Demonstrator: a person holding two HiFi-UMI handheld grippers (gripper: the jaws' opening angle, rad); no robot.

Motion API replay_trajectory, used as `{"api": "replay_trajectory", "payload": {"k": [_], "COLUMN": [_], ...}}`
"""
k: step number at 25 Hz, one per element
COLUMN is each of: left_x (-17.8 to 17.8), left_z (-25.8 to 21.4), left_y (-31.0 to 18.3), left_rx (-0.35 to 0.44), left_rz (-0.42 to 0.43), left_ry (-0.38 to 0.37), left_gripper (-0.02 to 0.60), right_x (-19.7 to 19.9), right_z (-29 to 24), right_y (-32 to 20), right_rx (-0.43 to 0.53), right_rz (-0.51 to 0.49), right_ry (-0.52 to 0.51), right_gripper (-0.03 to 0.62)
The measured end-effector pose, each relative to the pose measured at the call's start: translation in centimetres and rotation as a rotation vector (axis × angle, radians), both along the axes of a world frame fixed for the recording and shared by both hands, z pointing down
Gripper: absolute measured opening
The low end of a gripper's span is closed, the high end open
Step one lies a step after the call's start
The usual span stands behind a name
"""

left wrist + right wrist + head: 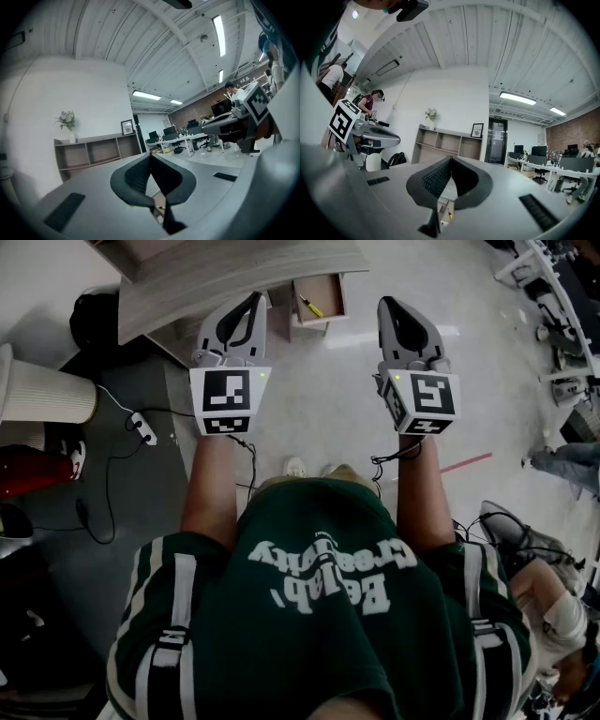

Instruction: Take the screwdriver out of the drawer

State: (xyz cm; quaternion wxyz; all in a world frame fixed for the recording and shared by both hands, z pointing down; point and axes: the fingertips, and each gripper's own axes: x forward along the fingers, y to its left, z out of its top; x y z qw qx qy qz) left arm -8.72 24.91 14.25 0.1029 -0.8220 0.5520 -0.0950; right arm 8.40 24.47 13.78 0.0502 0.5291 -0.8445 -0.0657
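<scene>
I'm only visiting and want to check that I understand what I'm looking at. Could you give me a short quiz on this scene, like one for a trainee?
1. True or false: the screwdriver lies inside the open drawer.
2. What does the right claw hold? A) the screwdriver B) nothing C) a hammer
3. Fill in the blank: the left claw is ____ (open or shut).

Key: 1 true; 2 B; 3 shut.
</scene>
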Motion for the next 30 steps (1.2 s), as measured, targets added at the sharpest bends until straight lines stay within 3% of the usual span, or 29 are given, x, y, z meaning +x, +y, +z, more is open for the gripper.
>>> {"api": "replay_trajectory", "payload": {"k": [7, 21, 30], "left_x": [-2.2, -3.3, -1.3], "left_z": [2.8, 1.6, 1.1], "left_y": [-0.1, -0.9, -4.3], "left_rx": [-0.099, -0.032, 0.014], "left_rz": [-0.048, -0.009, 0.043], "left_ry": [-0.009, 0.029, 0.038], "left_gripper": [0.017, 0.017, 0.017], "right_x": [-1.0, -2.6, -1.7], "right_z": [3.3, 2.1, 2.9], "right_y": [-0.4, -1.1, -4.7], "right_rx": [-0.113, -0.040, -0.036], "right_rz": [-0.009, -0.013, -0.007], "right_ry": [0.006, 0.020, 0.015], "right_gripper": [0.034, 0.034, 0.034]}}
